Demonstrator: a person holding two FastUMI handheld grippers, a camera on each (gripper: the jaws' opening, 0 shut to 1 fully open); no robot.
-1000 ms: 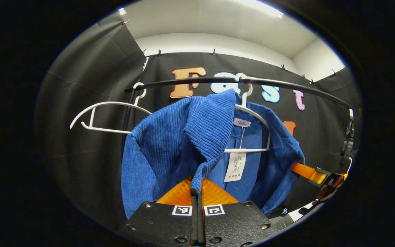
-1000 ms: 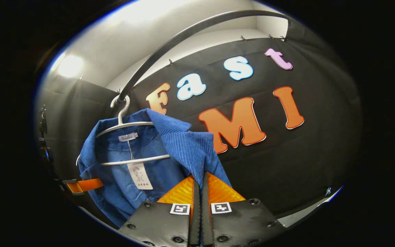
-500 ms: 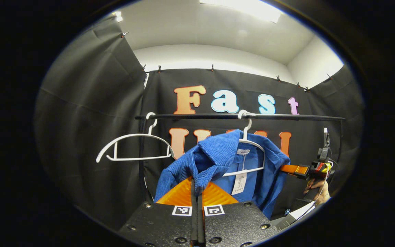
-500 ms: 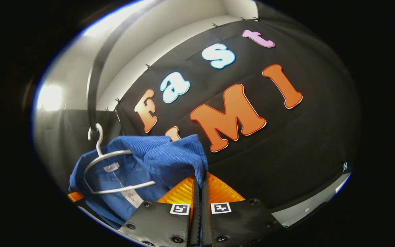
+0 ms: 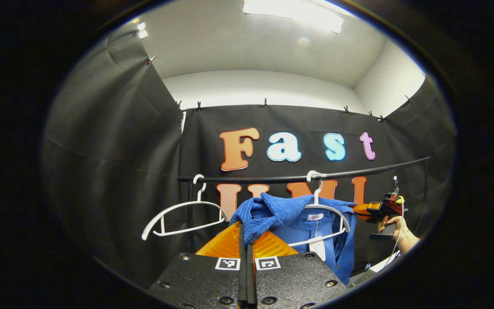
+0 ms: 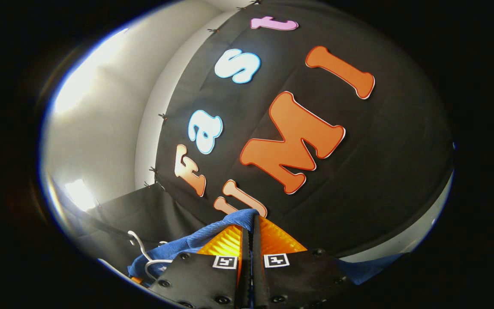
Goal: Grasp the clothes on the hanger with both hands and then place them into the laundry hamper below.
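A blue corduroy jacket [image 5: 298,223] hangs on a white hanger [image 5: 325,210] hooked over the black rail [image 5: 298,177]. My left gripper [image 5: 246,234] is shut on the jacket's left collar, which bunches over its fingertips. In the left gripper view, the right gripper [image 5: 373,209], held by a hand [image 5: 395,225], is at the jacket's far shoulder. In the right gripper view, my right gripper [image 6: 250,225] is shut on a fold of the blue jacket [image 6: 212,231], and the hanger's hook [image 6: 137,240] peeks out at lower left. The hamper is out of sight.
An empty white hanger [image 5: 182,216] hangs on the rail left of the jacket. A black upright post [image 5: 190,214] holds the rail's left end. Black cloth walls close in the back and sides, with a white ceiling and lamp [image 5: 292,9] above.
Both grippers pulled back and away from the rail with the jacket in their grasp; the jacket looks smaller and lower in the left gripper view. The right gripper view tilted, swinging away from the hanger.
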